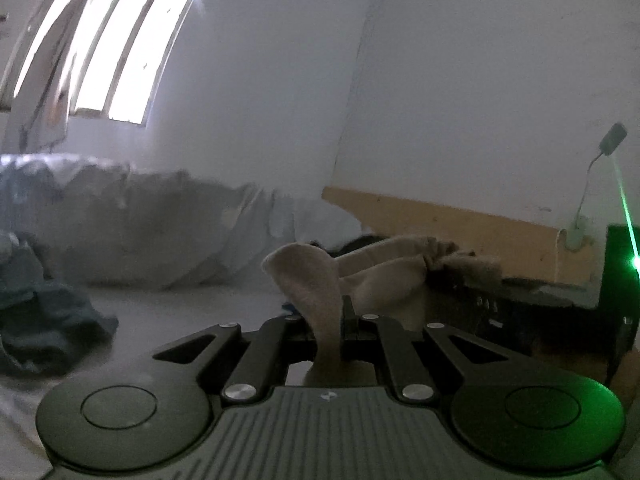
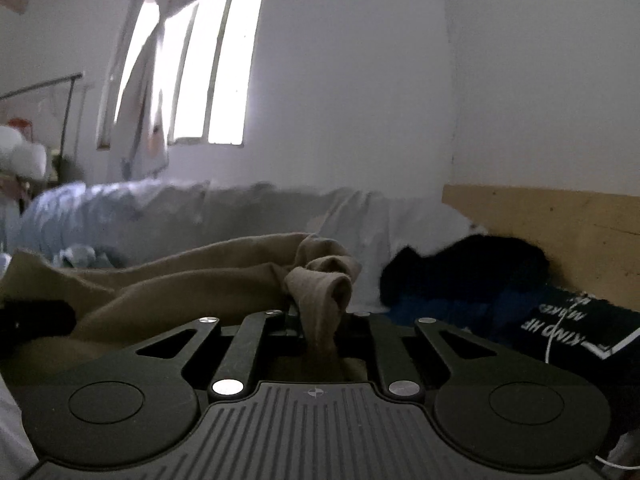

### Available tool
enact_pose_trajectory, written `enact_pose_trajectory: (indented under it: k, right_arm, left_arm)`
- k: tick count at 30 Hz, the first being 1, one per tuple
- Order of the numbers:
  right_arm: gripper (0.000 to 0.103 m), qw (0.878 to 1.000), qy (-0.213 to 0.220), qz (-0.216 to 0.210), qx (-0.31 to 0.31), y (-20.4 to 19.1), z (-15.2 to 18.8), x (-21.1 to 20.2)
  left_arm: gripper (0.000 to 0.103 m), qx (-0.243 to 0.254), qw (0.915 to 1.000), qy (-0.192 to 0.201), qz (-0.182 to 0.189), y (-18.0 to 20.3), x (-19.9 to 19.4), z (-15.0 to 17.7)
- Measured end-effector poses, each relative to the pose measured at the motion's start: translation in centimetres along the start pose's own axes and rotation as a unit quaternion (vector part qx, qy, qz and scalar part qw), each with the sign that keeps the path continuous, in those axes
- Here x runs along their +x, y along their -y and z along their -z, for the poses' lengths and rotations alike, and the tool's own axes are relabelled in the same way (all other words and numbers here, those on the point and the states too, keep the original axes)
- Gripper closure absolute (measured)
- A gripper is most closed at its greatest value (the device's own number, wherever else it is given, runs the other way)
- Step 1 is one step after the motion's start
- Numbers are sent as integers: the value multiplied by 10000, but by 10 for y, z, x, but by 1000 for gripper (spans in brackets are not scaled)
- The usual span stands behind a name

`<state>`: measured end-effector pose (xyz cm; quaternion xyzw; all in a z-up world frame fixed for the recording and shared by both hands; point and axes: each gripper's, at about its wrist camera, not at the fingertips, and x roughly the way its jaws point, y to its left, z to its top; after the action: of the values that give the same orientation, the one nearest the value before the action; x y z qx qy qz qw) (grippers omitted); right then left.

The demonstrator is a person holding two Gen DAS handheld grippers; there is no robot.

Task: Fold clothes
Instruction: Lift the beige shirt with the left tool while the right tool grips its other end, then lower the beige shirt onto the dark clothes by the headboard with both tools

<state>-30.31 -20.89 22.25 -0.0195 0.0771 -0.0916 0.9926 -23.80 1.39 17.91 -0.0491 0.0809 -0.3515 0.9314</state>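
A tan garment (image 1: 384, 268) is held up above the bed between both grippers. In the left wrist view my left gripper (image 1: 329, 322) is shut on one edge of it; a flap of the cloth curls up over the jaws and the rest stretches away to the right. In the right wrist view my right gripper (image 2: 318, 320) is shut on another bunched edge of the tan garment (image 2: 180, 280), which runs off to the left in long folds. Both grippers point nearly level toward the white wall.
A rumpled white and pale blue duvet (image 2: 140, 216) lies along the wall under the window (image 2: 208, 68). Dark blue clothes (image 1: 44, 320) sit at the left. A black garment (image 2: 464, 272) and a black printed shirt (image 2: 580, 328) lie by the wooden headboard (image 2: 560, 232).
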Motion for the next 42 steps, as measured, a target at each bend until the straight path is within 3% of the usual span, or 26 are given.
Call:
enact_pose_trajectory:
  k: [8,17,30,36,42]
  right_arm:
    - [90,9985,463,256,137,26,-31,-43]
    - [90,9929,1002,592,254,63,-69,-77]
    - [90,9841,1312,1162,292,133,-110,-73]
    - [90,9785,1306,1557,350,175,-106,-65]
    - [90,9756,1011,1931,247,210,-86,-44]
  left_arm:
    - [93,412,9980,402,261,42,-2,-47]
    - [93,707,9939,588,614,86,-3,-74]
    - [93,825,9883,551,1158,136,43,-108]
    - [93,914,9835,523,1472,172,78,-99]
    - [93,792,9817,382,1687,197,114,-66]
